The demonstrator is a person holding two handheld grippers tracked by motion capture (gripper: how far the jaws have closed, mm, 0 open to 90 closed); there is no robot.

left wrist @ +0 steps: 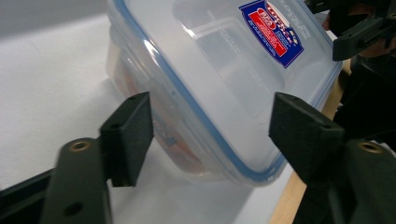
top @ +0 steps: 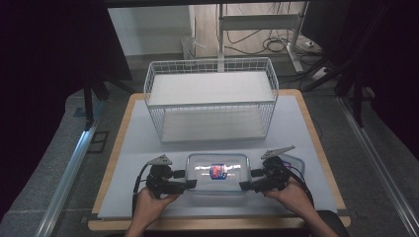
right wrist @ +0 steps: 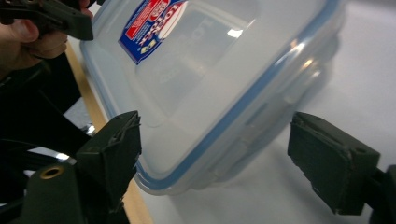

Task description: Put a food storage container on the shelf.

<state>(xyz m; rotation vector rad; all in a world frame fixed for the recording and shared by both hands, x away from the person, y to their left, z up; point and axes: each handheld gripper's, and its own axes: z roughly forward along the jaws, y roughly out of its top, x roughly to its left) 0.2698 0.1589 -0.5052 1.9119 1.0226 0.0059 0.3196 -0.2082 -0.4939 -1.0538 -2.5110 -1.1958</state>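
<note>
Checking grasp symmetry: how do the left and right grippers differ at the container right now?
The left gripper works the plastic container's left end, the right gripper its right end. The left pads look nearly on the container; the right pads stand more clearly off. Both straddle a container end with jaws open, one hand on each.

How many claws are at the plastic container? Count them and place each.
2. The left claw sits at the plastic container's left end, the right claw at its right end, each straddling a near corner.
</note>
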